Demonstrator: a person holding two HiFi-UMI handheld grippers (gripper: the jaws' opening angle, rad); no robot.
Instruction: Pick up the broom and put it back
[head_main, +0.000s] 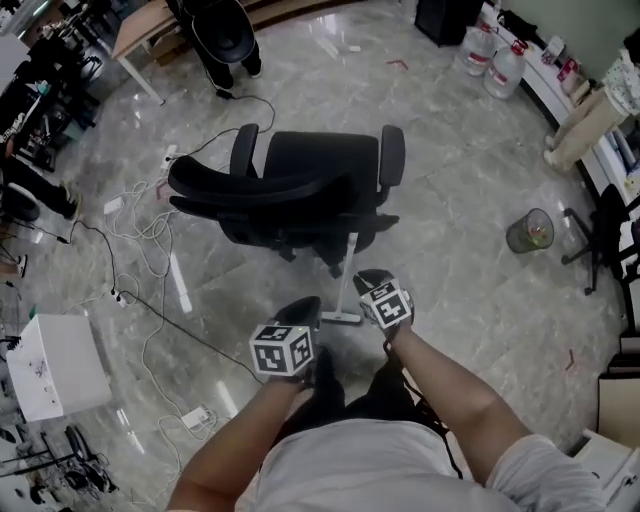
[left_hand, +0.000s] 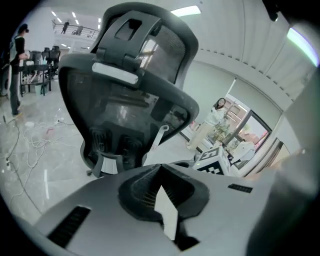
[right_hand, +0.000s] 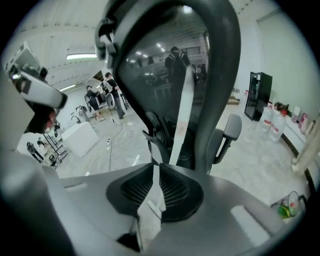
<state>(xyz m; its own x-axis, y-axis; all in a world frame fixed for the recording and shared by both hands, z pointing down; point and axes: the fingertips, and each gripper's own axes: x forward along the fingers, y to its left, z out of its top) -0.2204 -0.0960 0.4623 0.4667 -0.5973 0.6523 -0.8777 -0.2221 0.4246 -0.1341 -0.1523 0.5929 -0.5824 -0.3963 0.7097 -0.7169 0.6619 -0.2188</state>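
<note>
**Lifting the Broom Clear of the Chair**

The broom (head_main: 350, 270) stands nearly upright on the floor just ahead of the person. Its white handle leans against the back of the black office chair (head_main: 300, 185), and its foot (head_main: 340, 318) lies between the two grippers. In the right gripper view the handle (right_hand: 182, 110) runs up across the chair's mesh back.

The right gripper (right_hand: 155, 172) appears to have its fingers clamped on the lower handle, with a thin white strip showing between the pads. The left gripper (left_hand: 159, 167) has its fingers closed together on nothing, and the handle (left_hand: 156, 140) passes just beyond their tips.

Recommended procedure:
- Confirm the right-hand hold before lifting.
- Draw the broom toward the body first, then raise it, so the handle top does not catch the backrest frame or an armrest.
- Consider opening the left fingers for a second hold to prevent swinging.

Obstructions: the chair stands directly ahead. Loose cables (head_main: 140, 220) trail across the floor at left, beside a white box (head_main: 55, 365). A waste bin (head_main: 529, 231) stands well apart at right. No storage place for the broom can be identified.
</note>
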